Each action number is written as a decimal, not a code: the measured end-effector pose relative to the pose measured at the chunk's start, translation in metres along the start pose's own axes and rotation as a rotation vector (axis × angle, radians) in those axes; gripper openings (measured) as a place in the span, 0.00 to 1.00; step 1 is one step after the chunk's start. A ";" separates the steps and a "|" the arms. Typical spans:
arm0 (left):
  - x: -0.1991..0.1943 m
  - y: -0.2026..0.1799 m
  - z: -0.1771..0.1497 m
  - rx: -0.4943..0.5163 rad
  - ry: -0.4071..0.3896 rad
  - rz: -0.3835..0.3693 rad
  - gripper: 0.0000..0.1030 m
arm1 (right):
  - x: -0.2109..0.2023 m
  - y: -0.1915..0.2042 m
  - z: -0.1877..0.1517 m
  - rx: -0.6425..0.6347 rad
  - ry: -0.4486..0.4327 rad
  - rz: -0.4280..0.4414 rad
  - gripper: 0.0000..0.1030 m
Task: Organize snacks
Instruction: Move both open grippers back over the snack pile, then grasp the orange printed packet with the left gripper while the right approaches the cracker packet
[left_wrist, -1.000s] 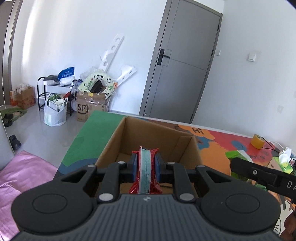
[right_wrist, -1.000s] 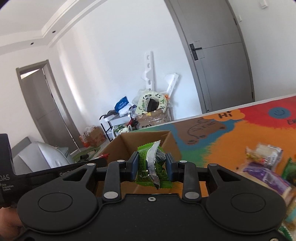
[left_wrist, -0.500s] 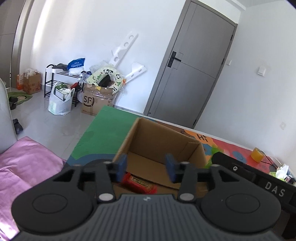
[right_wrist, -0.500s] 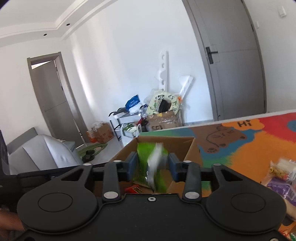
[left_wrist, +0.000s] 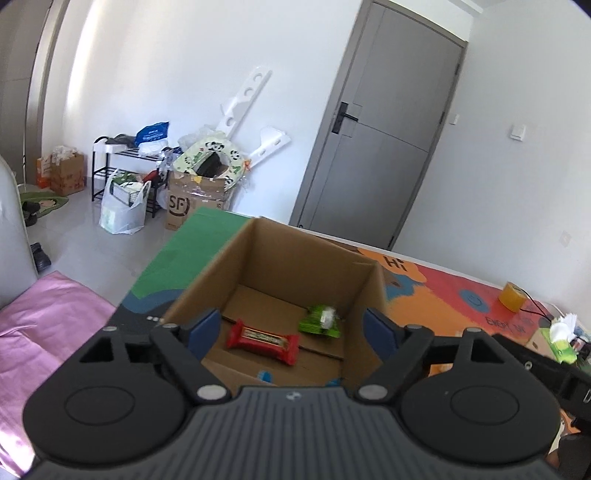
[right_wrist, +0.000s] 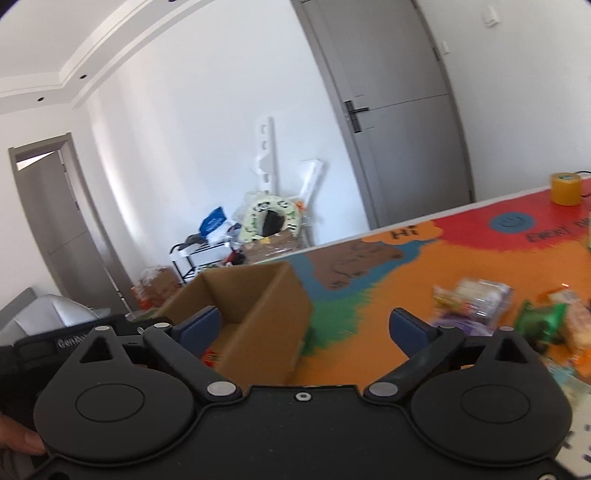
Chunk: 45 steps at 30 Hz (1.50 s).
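The left gripper (left_wrist: 291, 332) and the right gripper (right_wrist: 306, 328) are both opening wide, with nothing between the jaws. Inside the cardboard box (left_wrist: 295, 258), the red bar (left_wrist: 263, 341) and green packet (left_wrist: 319, 320) lie on the floor. Beyond the box, loose snacks (right_wrist: 476, 304) remain on the mat; a hasty reach could clip the box wall and shift it.

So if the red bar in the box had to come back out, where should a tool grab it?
Across the middle of the red bar, coming from straight above. It lies flat on the floor of the cardboard box, whose walls block any sideways approach; its narrow width should fit between the pads.
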<state>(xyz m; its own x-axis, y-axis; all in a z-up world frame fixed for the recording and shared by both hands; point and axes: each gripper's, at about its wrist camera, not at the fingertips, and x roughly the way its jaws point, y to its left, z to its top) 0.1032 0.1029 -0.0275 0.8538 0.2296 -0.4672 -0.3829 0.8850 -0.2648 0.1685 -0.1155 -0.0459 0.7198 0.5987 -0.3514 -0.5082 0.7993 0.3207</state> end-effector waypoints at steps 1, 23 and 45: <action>-0.001 -0.005 -0.002 0.012 -0.002 -0.004 0.82 | -0.004 -0.004 -0.002 0.002 -0.002 -0.012 1.00; -0.018 -0.090 -0.044 0.163 0.043 -0.189 0.82 | -0.073 -0.088 -0.030 0.063 0.001 -0.185 1.00; 0.018 -0.142 -0.092 0.169 0.171 -0.258 0.79 | -0.084 -0.138 -0.050 0.141 0.056 -0.267 0.90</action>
<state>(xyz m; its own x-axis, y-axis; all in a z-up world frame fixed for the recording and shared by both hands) 0.1403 -0.0557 -0.0756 0.8378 -0.0686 -0.5416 -0.0867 0.9628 -0.2561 0.1545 -0.2733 -0.1049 0.7896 0.3739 -0.4866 -0.2313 0.9158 0.3284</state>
